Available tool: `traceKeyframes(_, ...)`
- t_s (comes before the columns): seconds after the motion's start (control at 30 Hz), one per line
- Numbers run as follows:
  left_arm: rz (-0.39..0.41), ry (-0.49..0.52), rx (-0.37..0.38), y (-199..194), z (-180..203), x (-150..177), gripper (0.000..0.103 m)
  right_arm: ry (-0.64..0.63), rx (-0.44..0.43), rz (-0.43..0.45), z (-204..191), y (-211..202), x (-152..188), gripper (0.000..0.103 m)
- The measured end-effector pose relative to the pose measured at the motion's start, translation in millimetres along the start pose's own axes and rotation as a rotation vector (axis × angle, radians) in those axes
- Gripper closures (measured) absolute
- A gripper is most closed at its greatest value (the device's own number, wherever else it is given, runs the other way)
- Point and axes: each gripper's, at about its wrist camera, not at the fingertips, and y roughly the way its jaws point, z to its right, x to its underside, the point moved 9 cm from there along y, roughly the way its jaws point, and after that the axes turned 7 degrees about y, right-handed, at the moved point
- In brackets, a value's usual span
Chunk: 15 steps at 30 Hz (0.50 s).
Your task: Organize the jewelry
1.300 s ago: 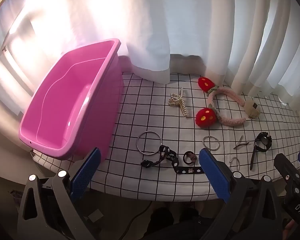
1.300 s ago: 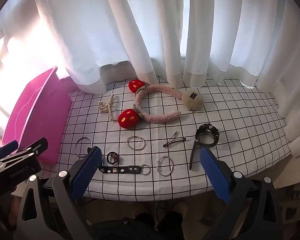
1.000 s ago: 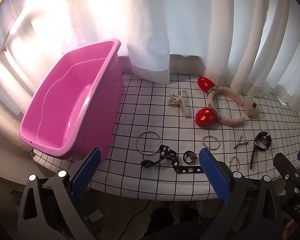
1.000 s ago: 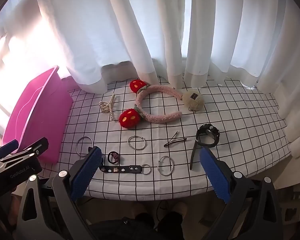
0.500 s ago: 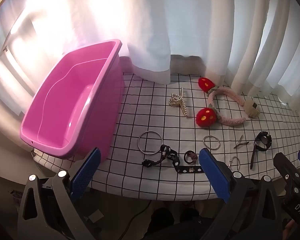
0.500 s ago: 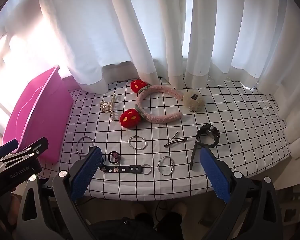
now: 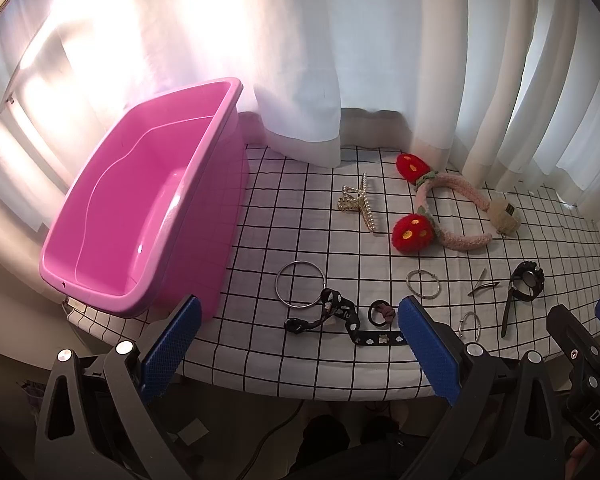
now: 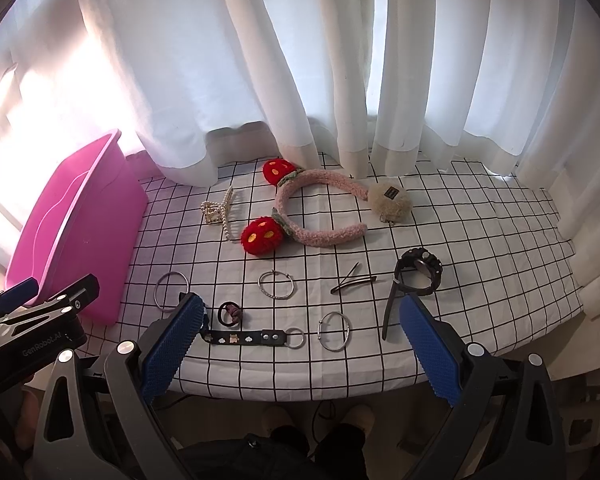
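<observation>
The empty pink tub (image 7: 140, 208) stands at the counter's (image 8: 480, 240) left edge, seemingly to take the jewelry. The fuzzy headband (image 8: 320, 208), watch (image 8: 418, 272) and bangles (image 8: 276, 285) lie scattered, unobstructed. Left gripper (image 7: 296, 352) and right gripper (image 8: 300, 352) hover at the front edge, wide open, empty.

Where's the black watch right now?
The black watch lies on the checked cloth, right side in the right wrist view, beside the hair clip, below the beige pompom.

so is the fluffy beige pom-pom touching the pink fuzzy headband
Touching: in the right wrist view the beige pom-pom sits pressed against the upper end of the pink headband, no cloth showing between them.
</observation>
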Motion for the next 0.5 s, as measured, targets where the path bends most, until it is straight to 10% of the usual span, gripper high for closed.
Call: traceKeyframes(0.5, 0.0, -0.002, 0.0, -0.3, 0.7, 0.5, 0.006, 0.0, -0.003, 0.001, 0.8, 0.7, 0.7, 0.009)
